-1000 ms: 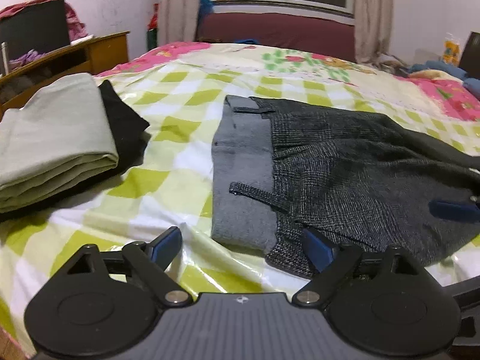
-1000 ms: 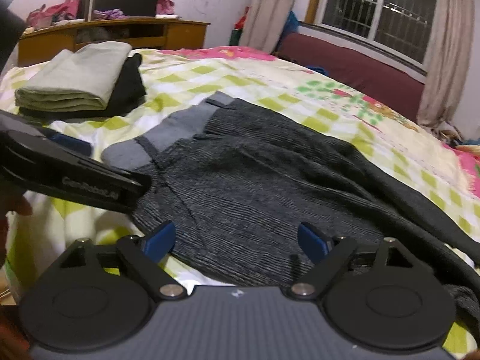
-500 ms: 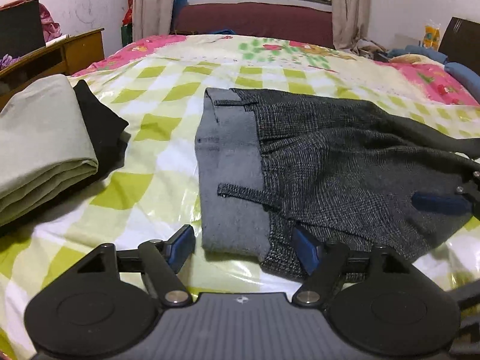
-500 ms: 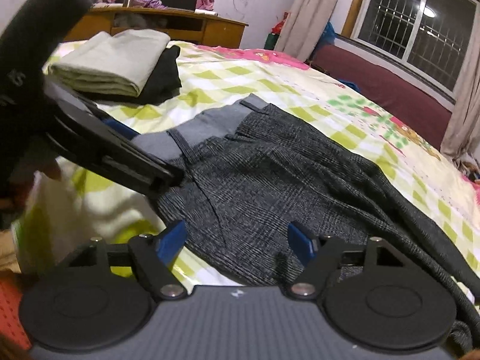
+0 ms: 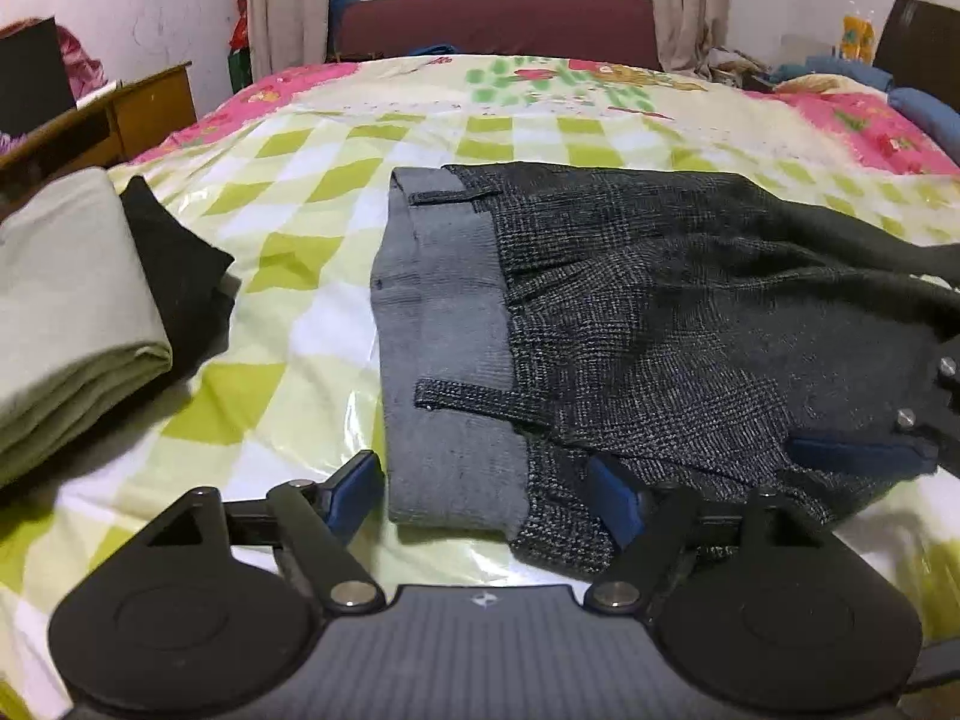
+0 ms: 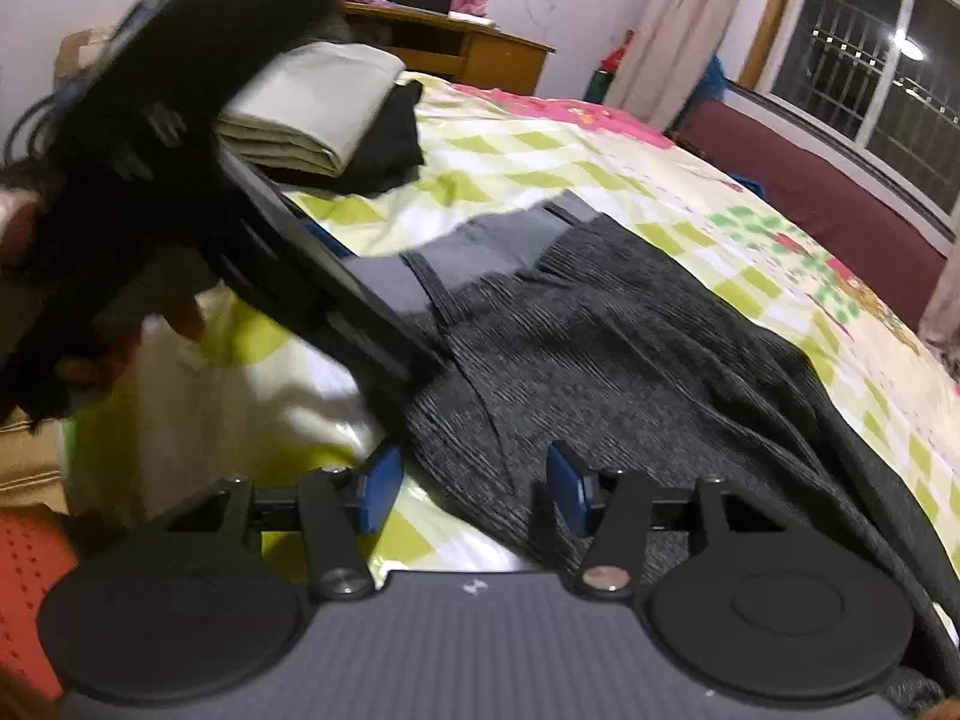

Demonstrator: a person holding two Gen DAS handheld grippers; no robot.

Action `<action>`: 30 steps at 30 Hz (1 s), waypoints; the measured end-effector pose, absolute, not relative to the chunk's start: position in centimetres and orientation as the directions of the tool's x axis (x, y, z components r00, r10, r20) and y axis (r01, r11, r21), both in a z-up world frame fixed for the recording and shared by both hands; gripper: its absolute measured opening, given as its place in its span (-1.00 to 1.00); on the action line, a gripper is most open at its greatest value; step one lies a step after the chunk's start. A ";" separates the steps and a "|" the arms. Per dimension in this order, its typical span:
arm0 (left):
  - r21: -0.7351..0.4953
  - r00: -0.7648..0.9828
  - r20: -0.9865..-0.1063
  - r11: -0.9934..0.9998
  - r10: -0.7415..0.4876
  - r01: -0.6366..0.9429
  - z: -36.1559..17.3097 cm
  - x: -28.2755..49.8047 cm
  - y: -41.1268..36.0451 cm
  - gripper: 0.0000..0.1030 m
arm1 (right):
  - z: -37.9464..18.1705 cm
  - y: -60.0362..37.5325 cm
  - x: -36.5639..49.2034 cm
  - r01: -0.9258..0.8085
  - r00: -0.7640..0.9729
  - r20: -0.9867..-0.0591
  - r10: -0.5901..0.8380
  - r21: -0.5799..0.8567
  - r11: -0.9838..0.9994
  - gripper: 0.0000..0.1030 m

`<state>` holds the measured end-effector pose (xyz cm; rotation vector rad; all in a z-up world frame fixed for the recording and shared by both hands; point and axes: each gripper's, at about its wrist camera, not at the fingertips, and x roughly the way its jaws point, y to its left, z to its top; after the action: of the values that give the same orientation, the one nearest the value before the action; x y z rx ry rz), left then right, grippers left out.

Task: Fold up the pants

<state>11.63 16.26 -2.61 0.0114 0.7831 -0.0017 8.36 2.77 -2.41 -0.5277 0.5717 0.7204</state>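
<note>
Pants [image 5: 648, 324] flat on bed [image 5: 336, 192] | L gripper [image 5: 486, 495] jaws apart | R gripper [image 6: 474, 486] jaws apart | no legible text

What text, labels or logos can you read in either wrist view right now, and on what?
No readable words.
Left claw housing: small white emblem, a logo, no letters.
Right claw housing: the same emblem.
Left claw's body, seen from the right wrist: grey markings, too blurred to read.
Pants: no visible label.

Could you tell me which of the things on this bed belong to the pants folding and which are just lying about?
Part of the job:
- grey checked pants, spread flat
- left gripper, open at the waistband
- right gripper, open at the near edge

Just lying about:
- folded beige garment
- black garment beneath it
- wooden desk
</note>
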 end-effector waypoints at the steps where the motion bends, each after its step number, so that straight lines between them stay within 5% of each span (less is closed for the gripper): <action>1: -0.003 0.707 -0.707 1.000 -0.008 0.009 -2.6 11.5 16.4 0.67 | -2.6 3.0 8.3 -0.735 0.619 -0.644 0.450 -0.273 0.621 0.18; 4: -0.013 0.708 -0.706 1.000 -0.018 0.013 -2.5 11.4 16.6 0.56 | -3.3 3.6 9.0 -0.722 0.636 -0.636 0.438 -0.290 0.628 0.16; 7: -0.016 0.716 -0.698 1.000 -0.024 0.017 -2.3 11.3 17.0 0.42 | -2.9 4.1 11.0 -0.707 0.561 -0.688 0.460 -0.110 0.699 -0.52; 12: -0.026 0.720 -0.693 1.000 -0.026 0.011 -1.9 11.1 18.9 0.33 | -2.6 6.1 10.6 -0.693 0.548 -0.693 0.468 -0.063 0.719 -0.65; 23: 0.118 0.705 -0.699 0.992 0.115 -0.045 -1.6 9.4 22.6 0.33 | -2.5 11.6 8.9 -0.753 0.447 -0.687 0.572 0.056 0.656 -0.57; 30: 0.156 0.749 -0.647 0.987 0.139 -0.049 0.6 7.2 21.1 0.33 | 1.0 1.4 7.6 -0.613 0.542 -0.645 0.539 0.136 0.778 -0.39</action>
<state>7.20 21.07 0.62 0.1319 0.7169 0.1028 7.64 1.36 1.03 -0.1107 0.7262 0.6858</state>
